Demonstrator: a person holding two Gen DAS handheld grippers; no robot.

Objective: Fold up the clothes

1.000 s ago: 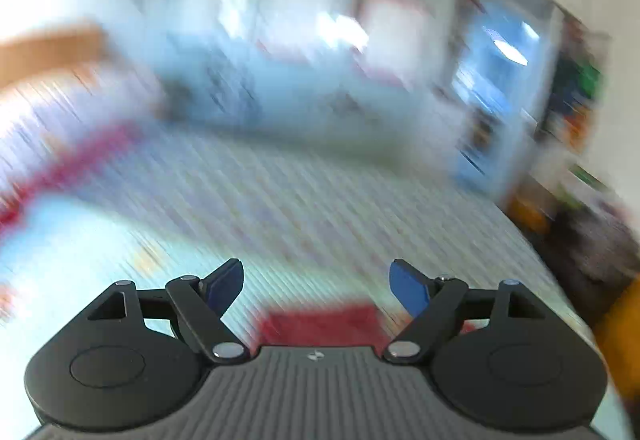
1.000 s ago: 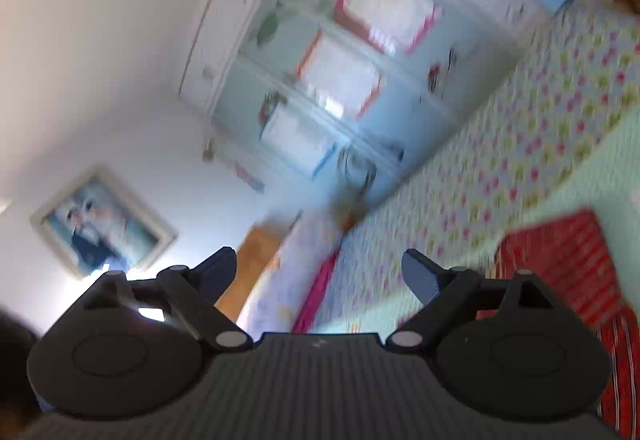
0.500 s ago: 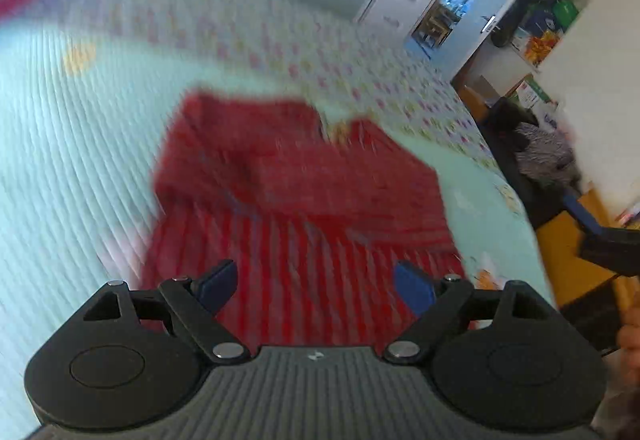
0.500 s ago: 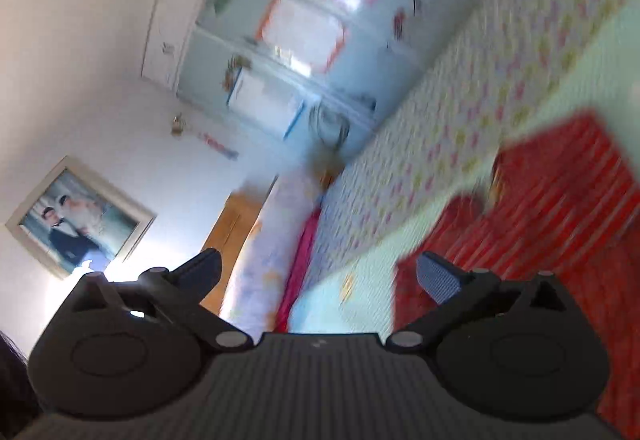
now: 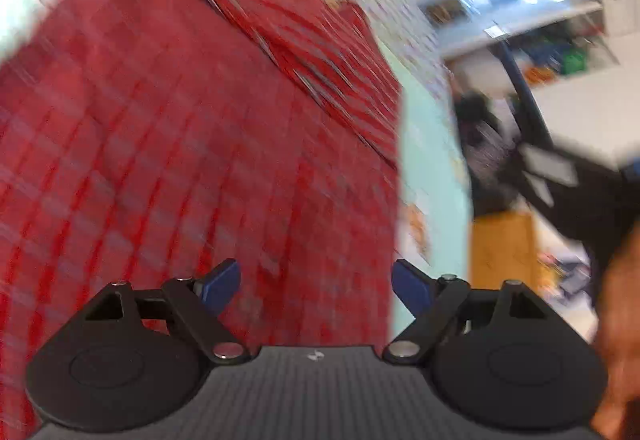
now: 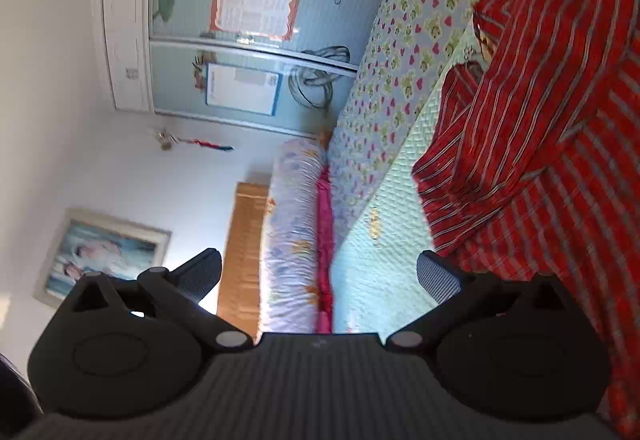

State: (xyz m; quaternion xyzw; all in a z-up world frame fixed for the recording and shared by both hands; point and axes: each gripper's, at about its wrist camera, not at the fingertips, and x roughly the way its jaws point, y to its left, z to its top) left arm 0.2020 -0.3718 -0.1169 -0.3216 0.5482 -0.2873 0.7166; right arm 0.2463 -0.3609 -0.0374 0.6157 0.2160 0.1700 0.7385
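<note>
On the bed (image 6: pixel 372 264), over a pale mint quilted cover, lies a red striped shirt (image 6: pixel 560 144), spread flat with one sleeve folded across its body. Its collar points toward a band of bedding printed with hearts and small bears (image 6: pixel 404 52). Beyond that stands a wardrobe with pale blue sliding doors (image 6: pixel 248 36), and a rolled floral quilt (image 6: pixel 292 232) rests against the wooden headboard (image 6: pixel 240 252). A framed photograph (image 6: pixel 100 252) hangs on the white wall.

The left hand-held gripper (image 5: pixel 316 286) hovers over the lower part of the shirt (image 5: pixel 180 144), near the garment's right-hand edge as this view shows it; its blue-tipped fingers (image 5: pixel 222 284) are spread wide with nothing between them. That view is heavily blurred, so whether the fingers touch the cloth cannot be told.

The right hand-held gripper (image 6: pixel 320 272) is tilted on its side beside the shirt's edge, its fingers (image 6: pixel 436 280) likewise wide apart and gripping nothing. One fingertip sits just beside the shirt's hem; the other is seen against the wall and headboard.
</note>
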